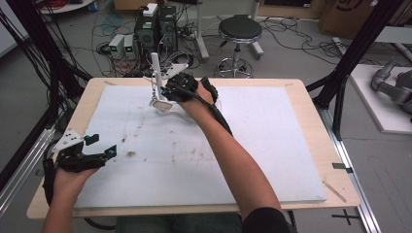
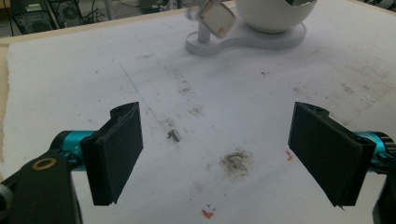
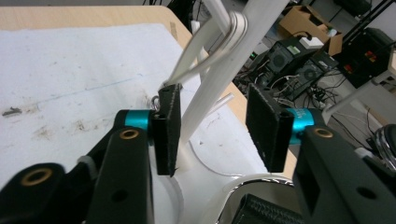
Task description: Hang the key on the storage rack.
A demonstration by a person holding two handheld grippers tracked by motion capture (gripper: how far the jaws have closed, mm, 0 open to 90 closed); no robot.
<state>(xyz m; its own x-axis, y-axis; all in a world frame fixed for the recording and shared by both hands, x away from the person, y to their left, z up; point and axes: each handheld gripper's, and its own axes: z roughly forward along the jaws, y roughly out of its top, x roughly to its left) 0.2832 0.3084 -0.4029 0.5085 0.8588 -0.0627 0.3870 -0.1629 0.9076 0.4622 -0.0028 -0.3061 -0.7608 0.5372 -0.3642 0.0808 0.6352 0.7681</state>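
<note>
Table (image 1: 311, 104) of pale wood carries one stained white foam sheet (image 1: 262, 145), and two hand-held grippers work above it. At the near left edge, the left gripper (image 1: 99, 145) hovers low over the sheet in the person's left hand (image 1: 68, 177), well apart from the other; its jaws stand wide with nothing between them. In the left gripper view, the same two black pads (image 2: 119, 149) frame bare sheet, one grey-brown smudge of dirt (image 2: 236, 160) and one small grey scrap (image 2: 174, 135), with orange marks (image 2: 205, 213) nearer the camera.

Farther right, at the far middle of the sheet, stands one white plastic desk lamp (image 1: 158, 82) with a flat base, an upright stem and a tilted head. The right gripper (image 1: 167, 90) is at that stem. In the right gripper view, its jaws are partly spread around the slanting white stem (image 3: 210, 93): the left pad (image 3: 169, 130) sits just against it, the right pad stands clear. Whether the stem is actually clamped I cannot tell.

On the floor beyond the table stands one black round stool (image 1: 239, 30), with two black computer towers (image 1: 155, 26) to its left among cables.
</note>
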